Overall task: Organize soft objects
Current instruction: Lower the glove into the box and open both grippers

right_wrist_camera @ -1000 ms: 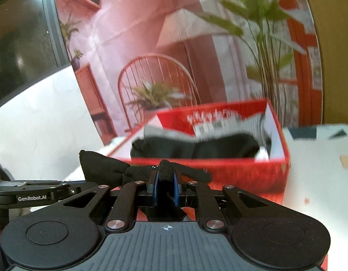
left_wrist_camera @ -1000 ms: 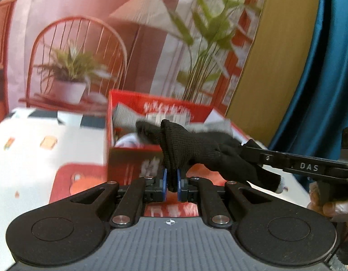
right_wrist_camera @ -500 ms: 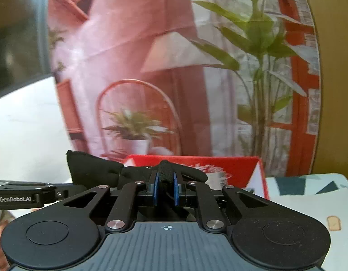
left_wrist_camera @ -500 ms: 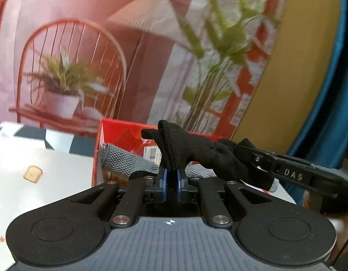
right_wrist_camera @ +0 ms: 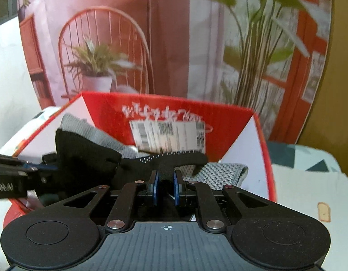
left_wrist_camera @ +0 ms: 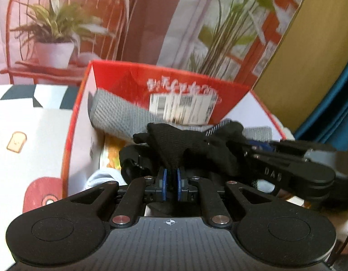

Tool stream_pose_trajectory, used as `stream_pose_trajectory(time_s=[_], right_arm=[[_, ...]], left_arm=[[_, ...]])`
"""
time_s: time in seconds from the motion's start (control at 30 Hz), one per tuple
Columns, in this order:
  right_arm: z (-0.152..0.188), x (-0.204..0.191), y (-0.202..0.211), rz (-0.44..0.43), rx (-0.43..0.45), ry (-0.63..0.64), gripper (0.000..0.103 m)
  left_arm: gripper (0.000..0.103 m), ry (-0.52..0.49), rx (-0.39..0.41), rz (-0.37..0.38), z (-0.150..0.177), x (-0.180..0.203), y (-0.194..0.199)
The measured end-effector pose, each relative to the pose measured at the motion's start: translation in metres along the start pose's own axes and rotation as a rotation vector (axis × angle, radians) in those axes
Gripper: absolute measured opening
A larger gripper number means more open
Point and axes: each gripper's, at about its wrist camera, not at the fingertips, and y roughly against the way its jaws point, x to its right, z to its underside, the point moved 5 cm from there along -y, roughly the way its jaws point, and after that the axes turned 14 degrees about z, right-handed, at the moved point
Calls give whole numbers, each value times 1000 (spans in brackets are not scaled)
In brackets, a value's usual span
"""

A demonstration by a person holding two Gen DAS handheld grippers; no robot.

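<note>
A black knit glove (left_wrist_camera: 174,144) hangs stretched between both grippers above an open red box (left_wrist_camera: 137,79). My left gripper (left_wrist_camera: 171,172) is shut on one bunched end of it. From the right, my right gripper (left_wrist_camera: 252,146) pinches the other end. In the right wrist view the right gripper (right_wrist_camera: 166,178) is shut on a dotted strip of the glove (right_wrist_camera: 88,158), and the left gripper (right_wrist_camera: 45,167) comes in from the left edge. Grey knit fabric (left_wrist_camera: 119,113) lies inside the box (right_wrist_camera: 219,117), partly under the glove.
The box also holds a grey knit piece (right_wrist_camera: 219,174) at its right side, a dark strap-like item (left_wrist_camera: 133,158) and something pale (left_wrist_camera: 101,176). A white tablecloth with toast prints (right_wrist_camera: 322,212) surrounds the box. A printed backdrop with a chair and plants stands right behind it.
Both grippers have carried the glove forward and a little down, from in front of the box to over its opening. The box now looks larger and its inside shows.
</note>
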Motion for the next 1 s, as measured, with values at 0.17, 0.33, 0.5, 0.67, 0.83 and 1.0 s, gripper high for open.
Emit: stream_pose_trajectory(time_s=[0.17, 0.33, 0.5, 0.67, 0.83, 1.0], right_arm=[[4, -2, -9, -5, -49, 25, 13], [7, -4, -13, -1, -71, 38, 13], [9, -1, -8, -5, -53, 2, 16], [7, 3, 13, 16, -5, -20, 34], [4, 17, 39, 25, 37, -43, 69], [4, 26, 59, 15, 60, -57, 86]], left_arm=[[10, 6, -7, 5, 1, -5, -2], [21, -2, 2, 2, -1, -2, 2], [70, -68, 35, -19, -3, 11, 16], [95, -105, 73, -92, -7, 16, 32], [102, -70, 132, -147, -10, 11, 52], [103, -80, 222, -182, -13, 12, 75]])
